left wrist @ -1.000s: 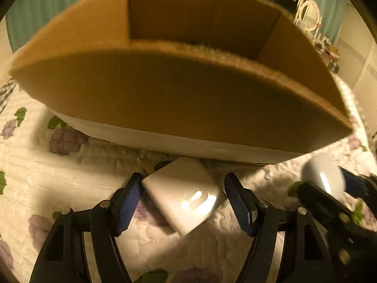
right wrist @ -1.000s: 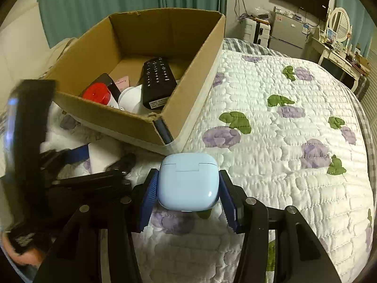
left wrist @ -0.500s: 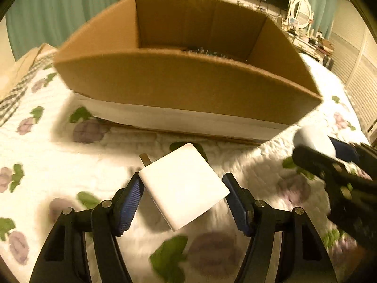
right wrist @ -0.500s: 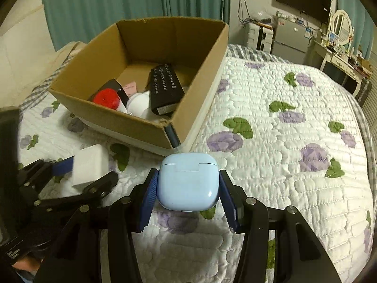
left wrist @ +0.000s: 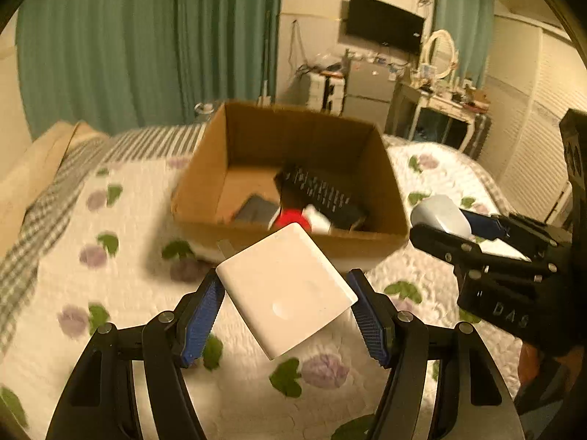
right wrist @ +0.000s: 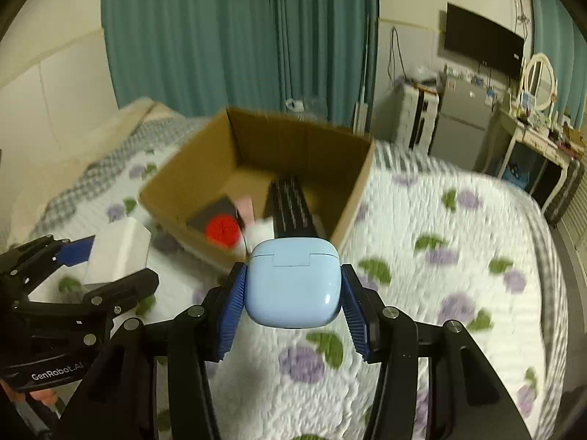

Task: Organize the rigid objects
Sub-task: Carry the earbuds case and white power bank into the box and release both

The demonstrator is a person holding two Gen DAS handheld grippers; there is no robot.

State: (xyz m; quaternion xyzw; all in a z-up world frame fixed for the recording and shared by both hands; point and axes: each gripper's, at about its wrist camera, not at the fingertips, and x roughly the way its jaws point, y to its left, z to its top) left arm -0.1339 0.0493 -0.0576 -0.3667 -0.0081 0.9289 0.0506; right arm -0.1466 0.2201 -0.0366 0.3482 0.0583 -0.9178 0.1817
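- Above the quilted bed (right wrist: pixel 458 256), we are holding one tool in each hand, both raised over the flowered cover.
- We are gripping a white charger block (left wrist: pixel 286 289) in the left tool (left wrist: pixel 286 308); its blue pads (left wrist: pixel 203 315) are pressing on two opposite corners of the block, which is sitting tilted, a metal prong poking out at its 10 o'clock corner.
- We are clamping a pale blue earbud case (right wrist: pixel 291 282) in the right tool (right wrist: pixel 291 300), lid seam facing up, pads tight on both its sides.
- In the left wrist view the right tool (left wrist: pixel 473 234) is showing at 3 o'clock, the case (left wrist: pixel 440 212) at its tip.
- In the right wrist view the left tool (right wrist: pixel 91 267) is showing at 9 o'clock with the block (right wrist: pixel 119 253).
- We are facing an open cardboard box (left wrist: pixel 389 183) at 12 o'clock from both tools, resting on the bed.
- Inside the box are lying a black remote control (right wrist: pixel 291 209), a red-capped thing (right wrist: pixel 222 231) beside it, something white (right wrist: pixel 262 233) and a dark flat item (left wrist: pixel 256 207); blur is hiding their detail.
- Teal curtains (right wrist: pixel 238 36) are hanging behind the box.
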